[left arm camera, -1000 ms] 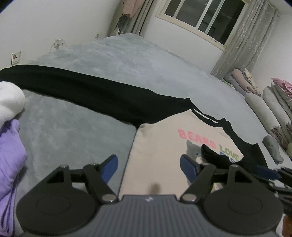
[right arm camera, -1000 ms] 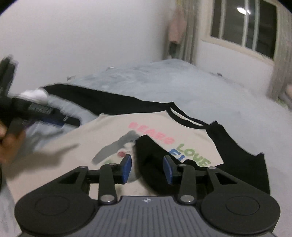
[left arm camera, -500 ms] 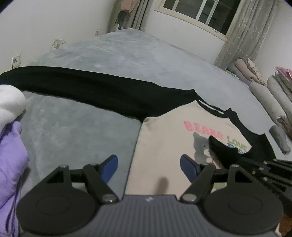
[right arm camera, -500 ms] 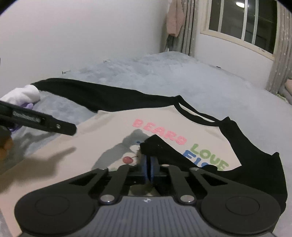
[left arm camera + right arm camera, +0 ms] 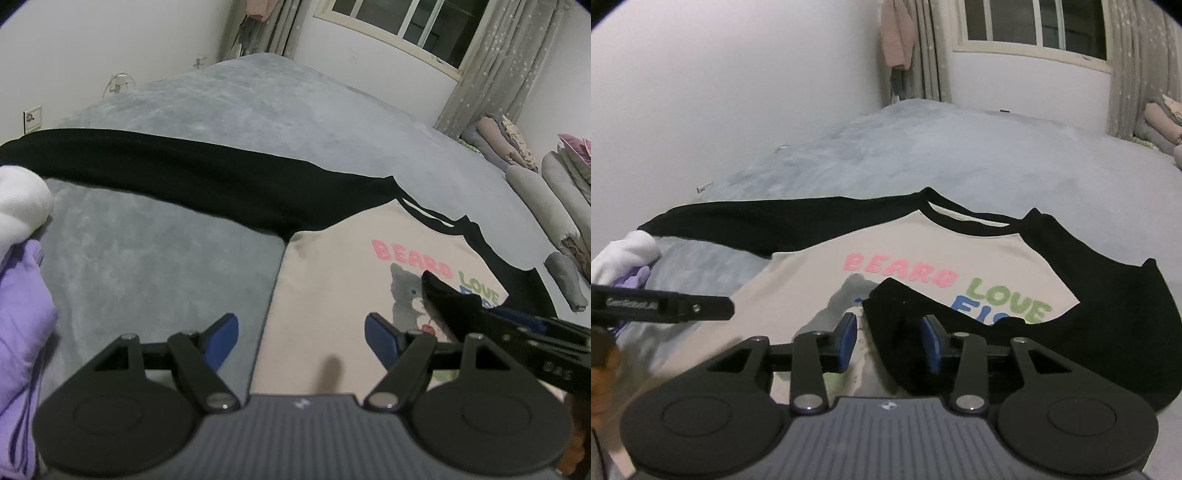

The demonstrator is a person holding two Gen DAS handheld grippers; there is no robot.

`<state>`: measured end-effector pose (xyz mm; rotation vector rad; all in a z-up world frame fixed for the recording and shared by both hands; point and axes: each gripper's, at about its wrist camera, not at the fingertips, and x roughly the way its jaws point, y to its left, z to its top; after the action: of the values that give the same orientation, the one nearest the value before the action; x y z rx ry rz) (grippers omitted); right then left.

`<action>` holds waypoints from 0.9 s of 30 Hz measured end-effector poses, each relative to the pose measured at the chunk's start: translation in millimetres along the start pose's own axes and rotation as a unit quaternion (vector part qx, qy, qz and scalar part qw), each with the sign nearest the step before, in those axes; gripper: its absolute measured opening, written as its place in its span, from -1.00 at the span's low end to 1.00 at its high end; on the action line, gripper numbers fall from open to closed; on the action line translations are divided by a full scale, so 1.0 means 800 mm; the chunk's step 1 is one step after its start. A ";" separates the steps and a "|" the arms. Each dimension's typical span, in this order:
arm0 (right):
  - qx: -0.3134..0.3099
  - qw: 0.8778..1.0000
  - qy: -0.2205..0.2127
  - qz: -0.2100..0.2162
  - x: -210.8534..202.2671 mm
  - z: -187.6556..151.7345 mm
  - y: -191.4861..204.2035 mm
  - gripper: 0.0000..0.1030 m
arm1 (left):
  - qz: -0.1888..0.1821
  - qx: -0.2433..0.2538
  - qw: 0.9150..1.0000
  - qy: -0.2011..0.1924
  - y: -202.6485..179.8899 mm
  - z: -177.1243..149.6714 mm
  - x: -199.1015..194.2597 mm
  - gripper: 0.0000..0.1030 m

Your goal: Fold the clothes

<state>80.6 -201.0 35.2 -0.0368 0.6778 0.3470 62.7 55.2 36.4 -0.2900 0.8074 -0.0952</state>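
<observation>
A cream raglan shirt [image 5: 332, 295] [image 5: 812, 266] with black sleeves and a "BEARS LOVE" bear print lies flat on the grey bed [image 5: 258, 122]. Its left sleeve [image 5: 184, 177] [image 5: 757, 221] stretches straight out to the left. The right sleeve's end [image 5: 897, 302] [image 5: 443, 295] is folded across the chest print. My right gripper [image 5: 888, 325] is open, its blue pads on either side of that sleeve end. My left gripper [image 5: 301, 328] hangs open over the shirt's left side edge with nothing in it. In the right wrist view the left gripper [image 5: 683, 306] shows at the left.
A purple garment [image 5: 18, 314] and a white one [image 5: 18, 199] lie bunched at the bed's left edge. Rolled blankets and pillows [image 5: 535, 192] and a small folded grey piece [image 5: 565, 280] line the right side. A hand [image 5: 602, 365] shows at the lower left.
My right gripper, shut on the sleeve end half a second ago, has opened and the sleeve lies on the chest. The left gripper has drifted slightly and stays open.
</observation>
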 end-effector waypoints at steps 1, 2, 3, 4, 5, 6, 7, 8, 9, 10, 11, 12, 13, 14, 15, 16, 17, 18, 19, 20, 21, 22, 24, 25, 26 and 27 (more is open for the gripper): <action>-0.001 1.000 0.004 0.000 0.006 0.000 0.001 -0.27 | 0.000 -0.001 1.000 0.000 0.001 0.000 0.000 0.44; -0.005 1.000 0.010 -0.002 0.012 0.000 0.004 -0.34 | 0.000 -0.002 1.000 0.001 0.002 0.000 0.000 0.44; -0.010 1.000 0.014 -0.005 0.015 0.000 0.008 -0.56 | -0.001 -0.003 1.000 0.001 0.002 0.000 0.000 0.44; -0.017 1.000 0.016 -0.008 0.015 0.000 0.013 -0.88 | -0.002 -0.006 1.000 0.001 0.004 0.001 0.000 0.44; -0.023 1.000 0.018 -0.011 0.016 0.001 0.018 -0.89 | -0.003 -0.010 1.000 0.000 0.005 0.002 -0.001 0.44; -0.028 0.999 0.014 -0.008 0.011 0.003 0.023 -0.89 | -0.007 -0.017 1.000 0.000 0.007 0.003 -0.001 0.44; -0.034 0.999 0.006 -0.001 0.000 0.007 0.029 -0.89 | -0.012 -0.025 1.000 0.001 0.010 0.005 -0.002 0.44; -0.039 0.999 -0.001 0.004 -0.011 0.011 0.035 -0.89 | -0.025 -0.042 0.999 0.005 0.015 0.007 -0.002 0.44; -0.043 0.999 -0.006 0.008 -0.022 0.015 0.040 -0.89 | -0.044 -0.064 0.997 0.012 0.021 0.008 -0.002 0.44; -0.045 0.999 -0.011 0.012 -0.033 0.017 0.046 -0.89 | -0.063 -0.087 0.994 0.018 0.028 0.010 -0.002 0.44; -0.047 0.999 -0.011 0.017 -0.039 0.015 0.053 -0.89 | -0.082 -0.105 0.991 0.023 0.032 0.011 -0.003 0.44; -0.049 0.998 -0.008 0.024 -0.043 0.010 0.060 -0.89 | -0.100 -0.119 0.987 0.026 0.036 0.010 -0.003 0.44; -0.051 0.998 -0.005 0.031 -0.046 0.004 0.068 -0.89 | -0.113 -0.127 0.985 0.030 0.036 0.009 -0.003 0.43; -0.053 0.998 -0.002 0.037 -0.050 -0.001 0.075 -0.89 | -0.122 -0.130 0.983 0.035 0.036 0.007 -0.001 0.43; -0.057 0.998 0.004 0.038 -0.048 -0.009 0.081 -0.89 | -0.132 -0.132 0.982 0.041 0.035 0.005 0.000 0.39; -0.051 0.998 0.010 0.037 -0.044 -0.018 0.082 -0.89 | -0.137 -0.135 0.980 0.048 0.033 0.002 0.002 0.34; -0.037 0.999 0.013 0.038 -0.040 -0.025 0.078 -0.89 | -0.141 -0.137 0.979 0.056 0.031 -0.001 0.005 0.30; -0.023 0.999 0.016 0.039 -0.036 -0.032 0.074 -0.89 | -0.144 -0.139 0.978 0.063 0.030 -0.004 0.006 0.25; -0.005 0.999 0.018 0.044 -0.035 -0.035 0.068 -0.89 | -0.148 -0.139 0.977 0.067 0.028 -0.006 0.007 0.18; 0.009 0.999 0.017 0.050 -0.037 -0.034 0.061 -0.89 | -0.151 -0.137 0.977 0.068 0.024 -0.007 0.007 0.15; 0.014 0.998 0.011 0.054 -0.042 -0.033 0.057 -0.89 | -0.154 -0.135 0.976 0.069 0.021 -0.008 0.007 0.14; 0.014 0.998 0.004 0.060 -0.048 -0.031 0.055 -0.89 | -0.157 -0.133 0.976 0.070 0.018 -0.009 0.008 0.14; 0.012 0.997 0.004 0.073 -0.052 -0.033 0.056 -0.89 | -0.163 -0.130 0.975 0.072 0.012 -0.012 0.008 0.14; 0.006 0.997 0.010 0.075 -0.051 -0.036 0.060 -0.88 | -0.166 -0.128 0.975 0.073 0.009 -0.013 0.008 0.14; -0.003 0.997 0.017 0.074 -0.049 -0.041 0.064 -0.88 | -0.164 -0.123 0.976 0.075 0.005 -0.015 0.009 0.13; -0.011 0.997 0.024 0.073 -0.047 -0.046 0.068 -0.88 | -0.159 -0.116 0.977 0.077 0.001 -0.017 0.012 0.12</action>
<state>13.8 -166.6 34.2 -0.0166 0.7257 0.4957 59.3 51.3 20.9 -0.6388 0.9231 -0.3278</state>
